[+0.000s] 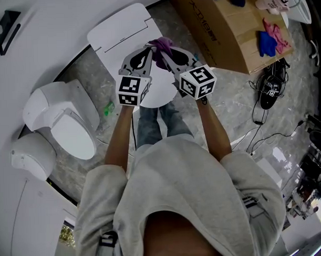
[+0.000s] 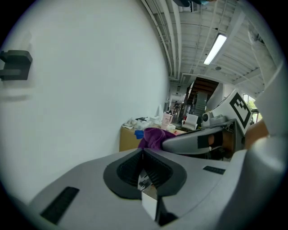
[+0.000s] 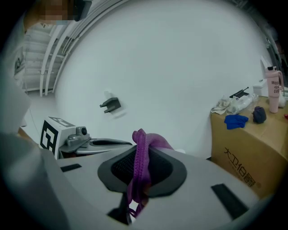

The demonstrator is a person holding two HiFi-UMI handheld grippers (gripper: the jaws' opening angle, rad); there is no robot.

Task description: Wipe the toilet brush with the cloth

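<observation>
Head view: white toilet (image 1: pixel 71 125) left of both claws, cardboard box (image 1: pixel 230 28) to their right. Purple cloth (image 1: pixel 162 45) bunched at tips of left claw (image 1: pixel 146 51) and right claw (image 1: pixel 169 52).

Left gripper view: left claw closed on a thin pale strip, probably the toilet brush (image 2: pixel 148 197) handle; cloth just beyond its tips.

Right gripper view: right claw clamped on the knit cloth, fold upright between the pads.

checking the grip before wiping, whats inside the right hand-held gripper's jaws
The purple cloth is pinched in the right hand-held gripper's shut jaws, with a fold poking above and strands hanging below. The stretch between the pads is covered.
</observation>
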